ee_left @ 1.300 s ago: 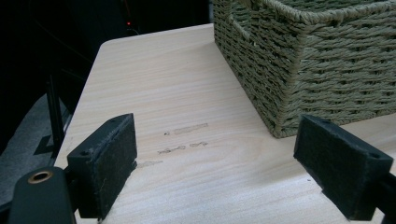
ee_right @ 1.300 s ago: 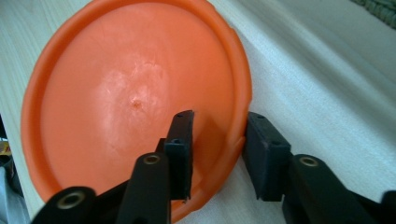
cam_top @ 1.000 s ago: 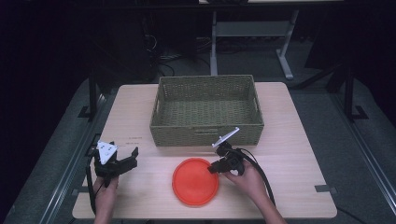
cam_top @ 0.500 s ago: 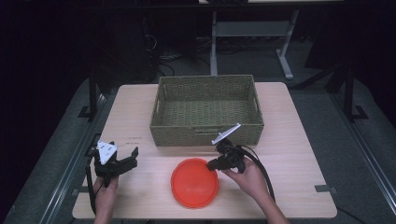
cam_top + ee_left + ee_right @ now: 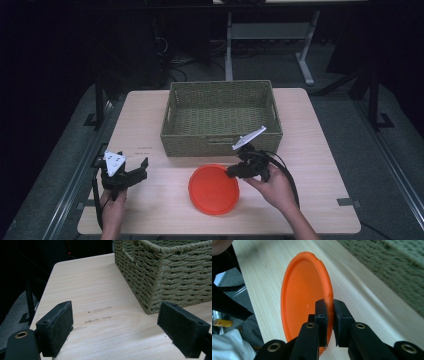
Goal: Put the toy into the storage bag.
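An orange plate (image 5: 213, 190) hangs just above the front middle of the table, in front of the woven basket (image 5: 222, 144). My right gripper (image 5: 233, 173) is shut on the plate's right rim; in the right gripper view its black pads (image 5: 321, 311) pinch the thin orange plate (image 5: 304, 300) edge, having just finished closing. My left gripper (image 5: 125, 170) rests near the table's front left, held still in a hand. Its jaws stand wide open over bare wood in the left gripper view, left gripper (image 5: 120, 327), with nothing between them.
The basket (image 5: 170, 275) is empty and sits at the table's middle back; its corner lies close ahead of the left gripper. A cable (image 5: 285, 172) trails from the right gripper over the hand. Dark floor and metal stands surround the table (image 5: 320, 150).
The right gripper has risen slightly with the plate's rim in its jaws, tilting and lifting the plate off the table. The left gripper has stayed put.
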The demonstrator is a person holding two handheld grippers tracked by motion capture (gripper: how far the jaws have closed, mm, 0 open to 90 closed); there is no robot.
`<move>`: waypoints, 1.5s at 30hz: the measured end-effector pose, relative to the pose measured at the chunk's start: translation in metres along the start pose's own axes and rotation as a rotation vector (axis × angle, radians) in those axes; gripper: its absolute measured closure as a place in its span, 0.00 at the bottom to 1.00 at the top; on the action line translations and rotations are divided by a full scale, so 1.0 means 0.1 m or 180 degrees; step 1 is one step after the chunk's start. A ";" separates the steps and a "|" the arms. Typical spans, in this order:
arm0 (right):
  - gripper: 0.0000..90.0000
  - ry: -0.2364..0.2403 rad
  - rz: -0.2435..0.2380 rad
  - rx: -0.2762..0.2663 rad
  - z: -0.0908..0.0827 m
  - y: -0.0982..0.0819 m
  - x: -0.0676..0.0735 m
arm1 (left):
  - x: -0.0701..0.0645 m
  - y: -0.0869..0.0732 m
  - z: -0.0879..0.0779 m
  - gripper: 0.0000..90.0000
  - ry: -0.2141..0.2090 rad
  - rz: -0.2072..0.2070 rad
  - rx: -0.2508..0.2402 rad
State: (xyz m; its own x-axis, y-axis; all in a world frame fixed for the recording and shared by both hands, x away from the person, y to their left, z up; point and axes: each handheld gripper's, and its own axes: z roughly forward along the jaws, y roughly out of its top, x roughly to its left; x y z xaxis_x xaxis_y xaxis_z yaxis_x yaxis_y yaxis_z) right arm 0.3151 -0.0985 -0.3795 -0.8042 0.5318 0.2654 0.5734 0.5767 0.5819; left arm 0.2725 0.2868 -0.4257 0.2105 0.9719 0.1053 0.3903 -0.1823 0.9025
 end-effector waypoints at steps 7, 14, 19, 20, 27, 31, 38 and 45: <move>0.91 -0.0087 -0.0014 -0.0048 -0.16 0.02 0.00 | 0.00 0.00 0.00 0.14 -0.0002 0.0023 -0.0001; 0.91 -0.0189 -0.0025 -0.0081 -0.35 0.08 -0.02 | 0.00 0.00 0.00 0.14 0.0008 -0.0008 -0.0011; 0.91 -0.0275 -0.0040 -0.0070 -0.48 0.17 -0.05 | -0.01 0.00 0.00 0.14 0.0006 -0.0027 -0.0021; 0.91 -0.0283 -0.0046 -0.0070 -0.51 0.19 -0.06 | -0.01 0.00 0.00 0.14 0.0010 -0.0025 -0.0017; 0.91 -0.0346 -0.0049 -0.0093 -0.65 0.32 -0.10 | 0.00 0.00 0.00 0.14 0.0013 -0.0032 -0.0023; 0.91 -0.0393 -0.0052 -0.0099 -0.76 0.40 -0.12 | 0.00 0.00 0.00 0.14 0.0012 -0.0034 -0.0023; 0.91 -0.0459 -0.0036 -0.0144 -0.93 0.56 -0.16 | 0.00 0.00 0.00 0.14 0.0013 -0.0032 -0.0022; 0.91 -0.0492 0.0020 -0.0224 -1.08 0.68 -0.24 | 0.00 0.00 -0.01 0.14 0.0014 -0.0029 -0.0017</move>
State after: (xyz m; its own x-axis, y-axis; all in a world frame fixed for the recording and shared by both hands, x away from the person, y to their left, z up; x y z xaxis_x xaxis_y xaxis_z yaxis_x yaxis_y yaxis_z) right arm 0.3564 -0.1387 -0.2632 -0.7639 0.6275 0.1510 0.5617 0.5311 0.6344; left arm 0.2719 0.2872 -0.4252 0.2030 0.9742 0.0989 0.3873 -0.1727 0.9056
